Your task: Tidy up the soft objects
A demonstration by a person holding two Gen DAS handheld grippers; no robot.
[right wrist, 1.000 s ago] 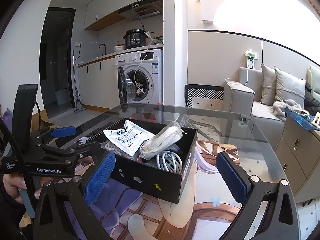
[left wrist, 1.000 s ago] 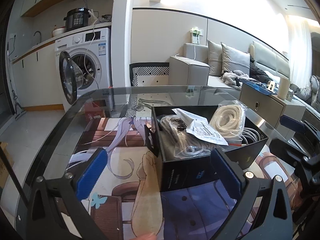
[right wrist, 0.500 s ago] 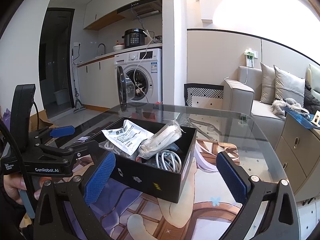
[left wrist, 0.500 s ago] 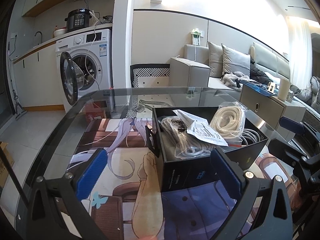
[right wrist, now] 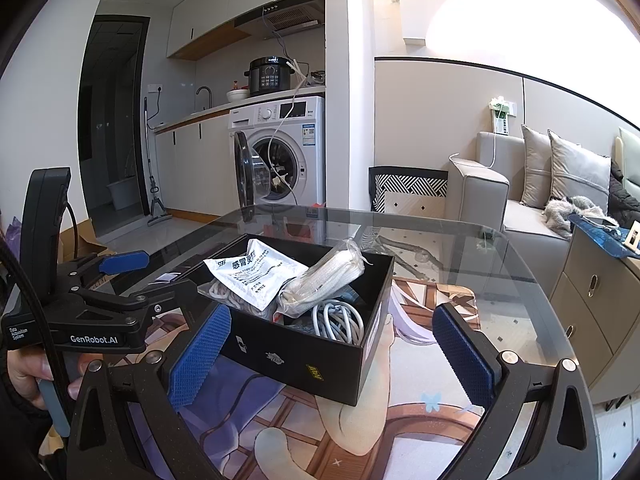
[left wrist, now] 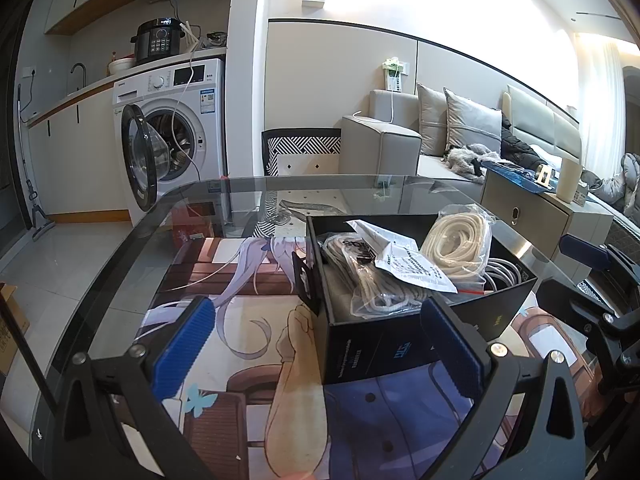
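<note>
Both my grippers are spread wide and holding nothing. The left gripper (left wrist: 320, 346) hovers low over the printed anime mat (left wrist: 248, 344) on the glass table (left wrist: 152, 232), with its right blue pad just in front of the near corner of the black box (left wrist: 360, 354). The right gripper (right wrist: 332, 354) sits on the other side, and the box (right wrist: 304, 356) falls right between its two blue pads without touching either. My hand (right wrist: 28, 376) shows at the left edge of the right wrist view, wrapped around the other tool's handle.

The soft stuff is all in the box: a bagged coil of grey rope (left wrist: 360, 276) on the left, a white printed sachet (right wrist: 256, 276) lying on top in the middle, a bagged bundle of white cord (left wrist: 458, 242) leaning at the far right, and a loose white cable (right wrist: 338, 322) coiled low in the corner.

Further back there's a washing machine (left wrist: 176, 136) with its door hanging open, a black pressure cooker (left wrist: 158, 40) on top, and a grey sofa (left wrist: 400, 148) with cushions off to the right.
</note>
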